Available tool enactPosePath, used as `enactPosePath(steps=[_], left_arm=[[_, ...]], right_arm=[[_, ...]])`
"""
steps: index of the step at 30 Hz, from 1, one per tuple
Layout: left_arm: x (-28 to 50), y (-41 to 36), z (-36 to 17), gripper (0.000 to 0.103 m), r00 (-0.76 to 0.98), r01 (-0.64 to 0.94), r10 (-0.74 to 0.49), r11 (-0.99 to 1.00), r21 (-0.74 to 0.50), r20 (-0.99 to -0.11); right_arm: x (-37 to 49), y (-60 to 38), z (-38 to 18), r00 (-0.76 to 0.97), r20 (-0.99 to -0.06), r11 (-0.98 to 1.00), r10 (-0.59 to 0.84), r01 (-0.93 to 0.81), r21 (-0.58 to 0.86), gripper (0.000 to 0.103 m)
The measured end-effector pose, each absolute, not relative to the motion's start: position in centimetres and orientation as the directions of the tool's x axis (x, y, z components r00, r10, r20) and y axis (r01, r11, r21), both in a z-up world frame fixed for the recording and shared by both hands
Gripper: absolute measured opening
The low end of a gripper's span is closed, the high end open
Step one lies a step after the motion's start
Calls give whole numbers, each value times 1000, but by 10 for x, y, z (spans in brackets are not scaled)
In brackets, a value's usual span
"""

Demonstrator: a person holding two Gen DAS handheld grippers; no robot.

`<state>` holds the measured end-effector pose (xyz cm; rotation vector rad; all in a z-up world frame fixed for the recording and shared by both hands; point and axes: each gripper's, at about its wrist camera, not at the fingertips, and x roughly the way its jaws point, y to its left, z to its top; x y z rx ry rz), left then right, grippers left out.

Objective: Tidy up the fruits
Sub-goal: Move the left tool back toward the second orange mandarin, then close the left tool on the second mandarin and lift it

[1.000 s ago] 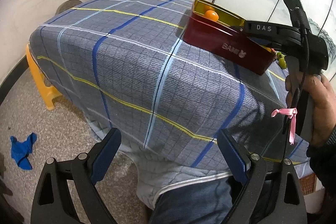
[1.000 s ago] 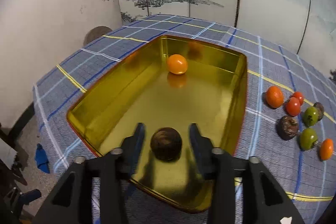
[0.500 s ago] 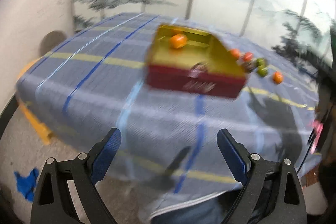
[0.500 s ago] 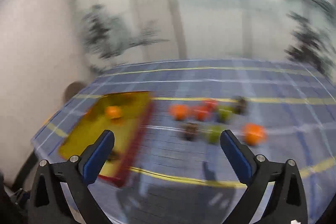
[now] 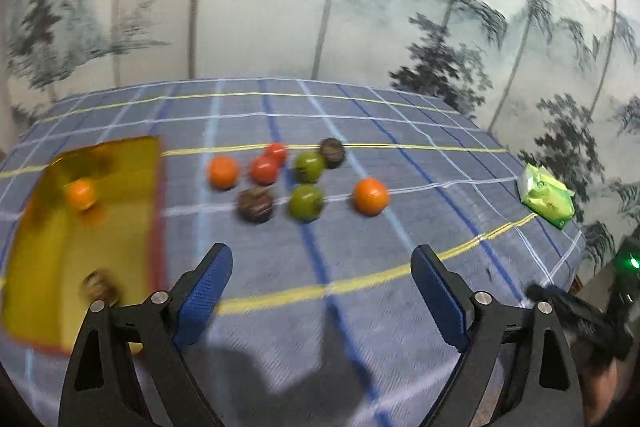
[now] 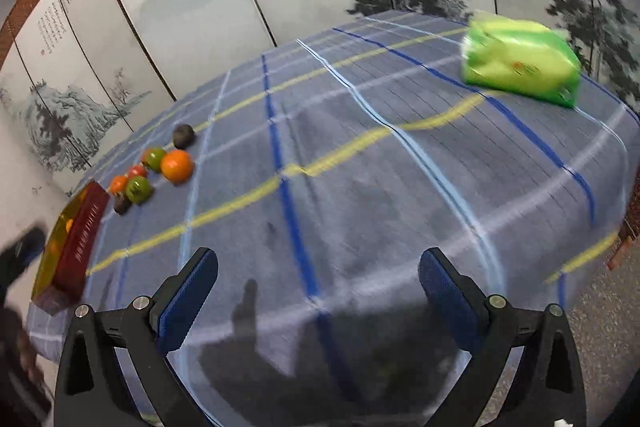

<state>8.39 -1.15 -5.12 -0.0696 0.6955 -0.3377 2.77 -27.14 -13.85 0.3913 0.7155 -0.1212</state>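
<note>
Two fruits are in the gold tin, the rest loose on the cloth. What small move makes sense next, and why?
Probably bring the left gripper, open and empty, forward over the dark brown fruit, the loose one nearest the tin. The right gripper, also open and empty, faces bare cloth away from the cluster.

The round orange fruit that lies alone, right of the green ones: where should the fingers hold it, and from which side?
Grip the round orange fruit across its widest middle, coming from above; it lies apart from the green fruit, so both sides seem free.
</note>
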Motion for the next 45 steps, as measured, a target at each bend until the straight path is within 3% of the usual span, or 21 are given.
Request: enactPosePath(steps=[6,10,15,19,23,31,45], left_arm=[[133,-73,-57,85,685,336,-375,923,-186,-625],[167,-111,-68,72,682,358,-347,926,-120,-644],[197,-129,-90,66,663,327,-289,941,-80,-690],[208,-137,-111,40,623,312,-256,948,-65,-739],[209,-139,-111,39,606,315,-268,945,-84,-749],[192,-125,-69,39,669,310,-284,946,-90,-686],[190,-44,-18,39,768,147,-145,988,-49,-624]], right_arm=[[14,-283,-143,758,-652,925,19,234,300,101],[13,-286,-138,771,-636,924,31,221,313,101],[14,-288,-136,778,-626,923,46,207,325,101],[15,-291,-138,777,-627,919,60,202,338,101],[15,-291,-141,774,-629,916,74,197,350,101],[16,-289,-138,782,-618,912,82,191,362,101],[11,-265,-127,779,-618,927,102,151,343,101]])
